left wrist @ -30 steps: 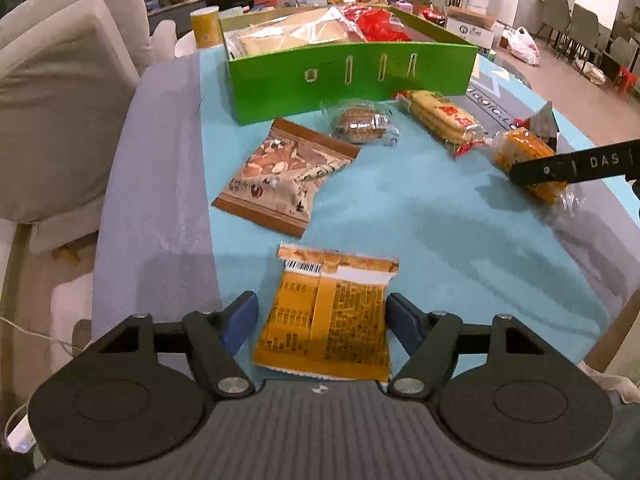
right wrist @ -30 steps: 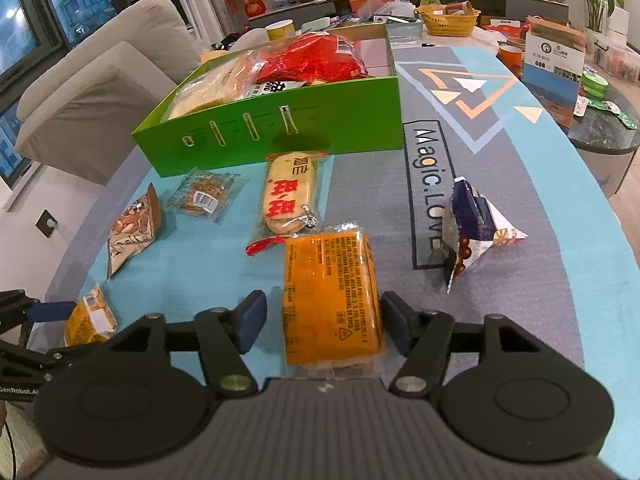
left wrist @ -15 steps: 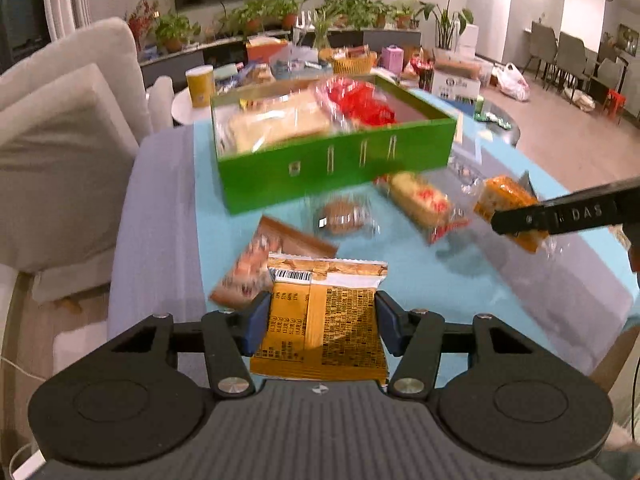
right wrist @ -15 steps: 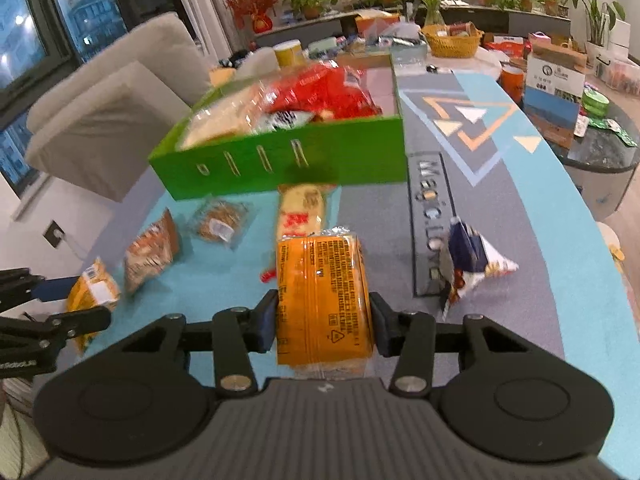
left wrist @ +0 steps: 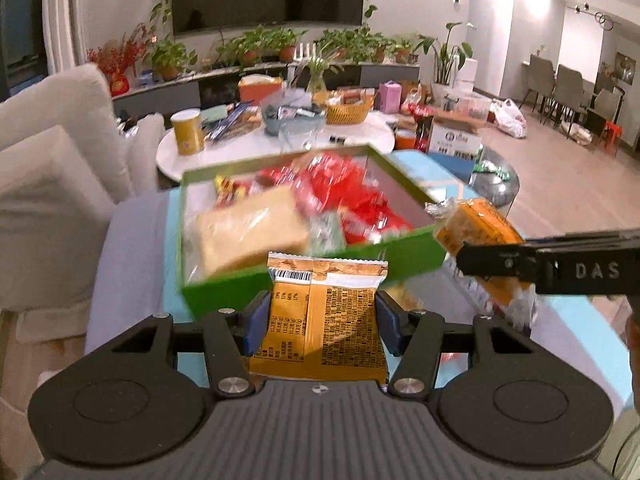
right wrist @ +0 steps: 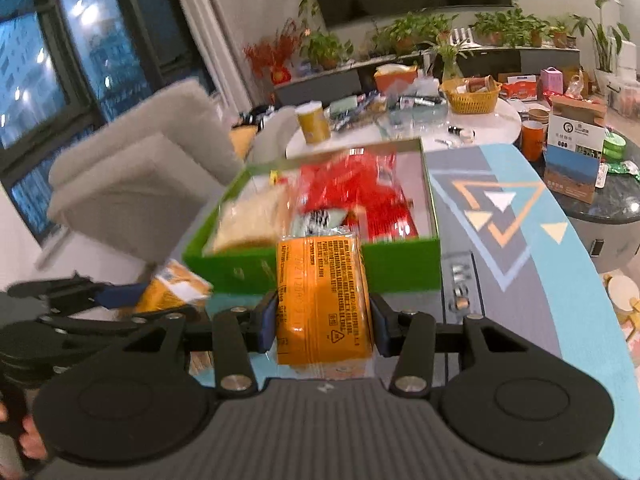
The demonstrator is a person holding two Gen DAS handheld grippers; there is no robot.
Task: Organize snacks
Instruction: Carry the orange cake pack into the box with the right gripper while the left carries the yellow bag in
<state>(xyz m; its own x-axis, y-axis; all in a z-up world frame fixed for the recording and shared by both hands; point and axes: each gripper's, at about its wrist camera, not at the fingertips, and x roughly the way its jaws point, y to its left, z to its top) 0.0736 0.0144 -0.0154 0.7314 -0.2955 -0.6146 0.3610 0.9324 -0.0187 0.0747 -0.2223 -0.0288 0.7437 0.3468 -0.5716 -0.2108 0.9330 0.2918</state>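
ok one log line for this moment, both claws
left claw: shut on yellow snack packet | right claw: shut on orange snack pack | green box: ahead

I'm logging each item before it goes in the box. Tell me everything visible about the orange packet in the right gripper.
The orange packet is a flat, glossy plastic wrapper, printed in dark small text with a triangle mark near its lower end and a clear sealed edge below. It stands lengthwise between the blue pads of the right gripper, which press both long sides. It is lifted off the table, in front of the green box. From the left wrist view it sticks out past the gripper's black finger.
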